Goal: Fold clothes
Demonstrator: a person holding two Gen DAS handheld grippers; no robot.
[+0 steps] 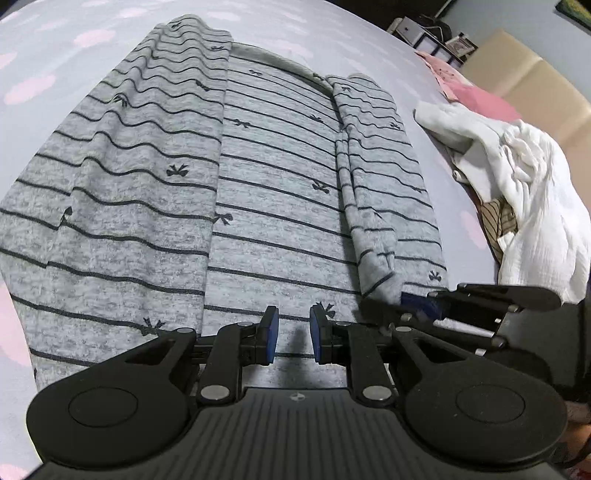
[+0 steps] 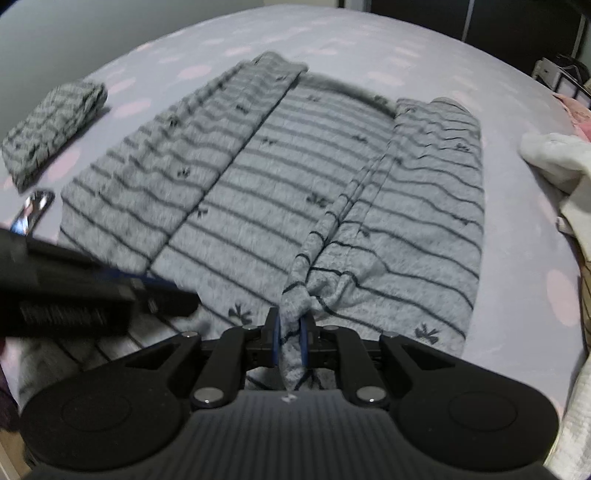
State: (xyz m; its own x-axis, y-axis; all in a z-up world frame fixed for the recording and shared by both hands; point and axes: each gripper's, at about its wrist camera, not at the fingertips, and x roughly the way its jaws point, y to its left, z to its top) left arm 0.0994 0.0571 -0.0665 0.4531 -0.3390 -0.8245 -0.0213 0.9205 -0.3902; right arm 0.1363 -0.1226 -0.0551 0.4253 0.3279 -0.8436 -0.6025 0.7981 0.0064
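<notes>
A grey shirt (image 1: 277, 206) with thin dark stripes and small bow marks lies flat on the bed, its two sides folded inward. My left gripper (image 1: 294, 334) hovers over the near hem with a narrow gap between its blue pads and nothing in that gap. My right gripper (image 2: 294, 332) is shut on the bunched end of the shirt's right folded sleeve (image 2: 317, 254), which rises from the shirt (image 2: 266, 177) into the pads. In the left wrist view the right gripper (image 1: 417, 308) sits close beside the left one. The left gripper (image 2: 173, 295) shows blurred in the right wrist view.
The bedsheet (image 1: 332, 33) is lilac with pink spots. A folded grey striped garment (image 2: 55, 125) lies at the far left, with a shiny dark object (image 2: 35, 210) near it. A pile of white clothes (image 1: 517, 177) and a pink cloth (image 1: 476, 96) lie to the right.
</notes>
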